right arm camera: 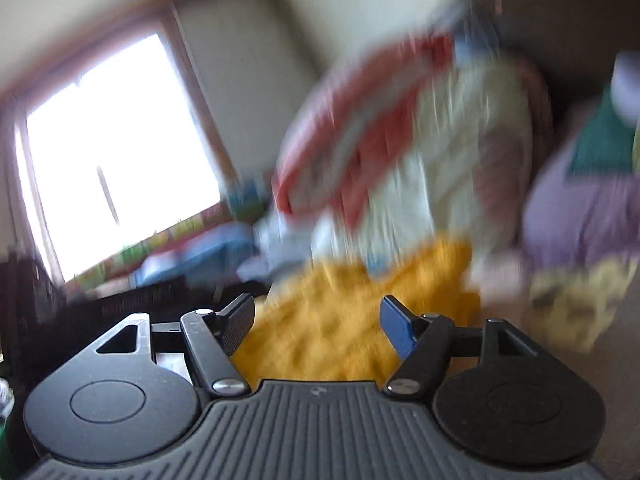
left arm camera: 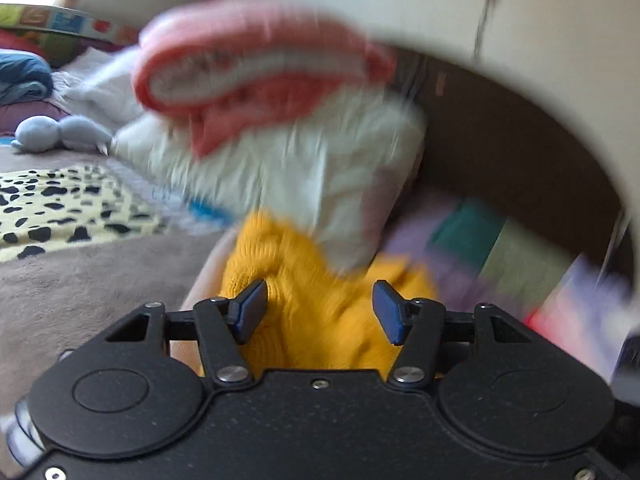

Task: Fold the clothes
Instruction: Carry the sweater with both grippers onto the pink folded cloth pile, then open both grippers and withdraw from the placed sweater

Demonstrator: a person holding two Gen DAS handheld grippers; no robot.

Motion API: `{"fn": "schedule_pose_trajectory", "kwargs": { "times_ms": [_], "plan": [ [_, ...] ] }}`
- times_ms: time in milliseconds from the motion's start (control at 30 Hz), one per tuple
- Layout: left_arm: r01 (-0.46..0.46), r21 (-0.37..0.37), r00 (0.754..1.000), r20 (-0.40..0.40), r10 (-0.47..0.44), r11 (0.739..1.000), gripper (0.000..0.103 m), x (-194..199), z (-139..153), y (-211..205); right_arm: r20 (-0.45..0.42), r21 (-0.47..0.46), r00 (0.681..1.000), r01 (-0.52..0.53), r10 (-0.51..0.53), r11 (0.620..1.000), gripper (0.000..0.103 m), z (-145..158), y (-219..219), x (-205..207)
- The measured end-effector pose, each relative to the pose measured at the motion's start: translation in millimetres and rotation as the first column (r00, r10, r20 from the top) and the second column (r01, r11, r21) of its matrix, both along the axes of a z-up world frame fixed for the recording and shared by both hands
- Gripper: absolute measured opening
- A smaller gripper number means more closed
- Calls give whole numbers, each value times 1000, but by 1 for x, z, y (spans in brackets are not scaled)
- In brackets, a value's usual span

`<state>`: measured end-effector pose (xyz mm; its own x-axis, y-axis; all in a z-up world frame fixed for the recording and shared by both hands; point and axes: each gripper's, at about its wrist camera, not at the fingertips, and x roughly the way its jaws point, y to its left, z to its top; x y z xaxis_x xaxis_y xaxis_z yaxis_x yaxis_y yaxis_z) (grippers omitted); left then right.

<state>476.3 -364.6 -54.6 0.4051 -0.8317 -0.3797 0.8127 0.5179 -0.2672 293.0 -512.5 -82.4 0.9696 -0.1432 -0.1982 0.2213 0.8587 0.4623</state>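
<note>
A mustard-yellow knit garment (left arm camera: 308, 256) lies bunched straight ahead of my left gripper (left arm camera: 320, 310). The left gripper's jaws stand apart with the knit between the blue pads (left arm camera: 252, 308), and no pinch shows. In the right wrist view the same yellow knit (right arm camera: 344, 304) spreads between and beyond the fingers of my right gripper (right arm camera: 318, 324), which is open wide. Behind the knit a coral-pink folded garment (left arm camera: 256, 60) rests on a white fluffy one (left arm camera: 320, 168). This pink and white stack (right arm camera: 400, 148) is badly blurred in the right wrist view.
A yellow blanket with black spots (left arm camera: 60, 208) and a grey-brown cover (left arm camera: 80, 280) lie to the left, with a pale blue plush toy (left arm camera: 60, 132) farther back. Purple and green cloth (left arm camera: 460, 248) sits to the right. A bright window (right arm camera: 112, 152) fills the left of the right wrist view.
</note>
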Motion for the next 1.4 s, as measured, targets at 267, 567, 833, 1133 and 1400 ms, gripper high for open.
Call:
{"fn": "schedule_pose_trajectory", "kwargs": {
  "times_ms": [267,567,833,1133,1400],
  "plan": [
    [-82,16,997,-13,82,997,56,1,0,4,-9,41,1000,6,-6,999,59,0,-11,-1],
    [-270,59,960,-64,274,961,98,-51,30,63,-42,40,999,6,-5,999,94,35,23,-27],
    [-295,250,955,88,282,922,103,-114,50,54,-155,19,988,25,-21,1000,103,60,40,-58],
    [-392,291,920,107,378,872,103,-151,60,62,-334,-24,941,52,-57,998,103,75,50,-89],
    [-427,346,904,165,394,836,103,-183,78,65,-393,-69,919,16,-42,997,103,88,68,-106]
  ]
}}
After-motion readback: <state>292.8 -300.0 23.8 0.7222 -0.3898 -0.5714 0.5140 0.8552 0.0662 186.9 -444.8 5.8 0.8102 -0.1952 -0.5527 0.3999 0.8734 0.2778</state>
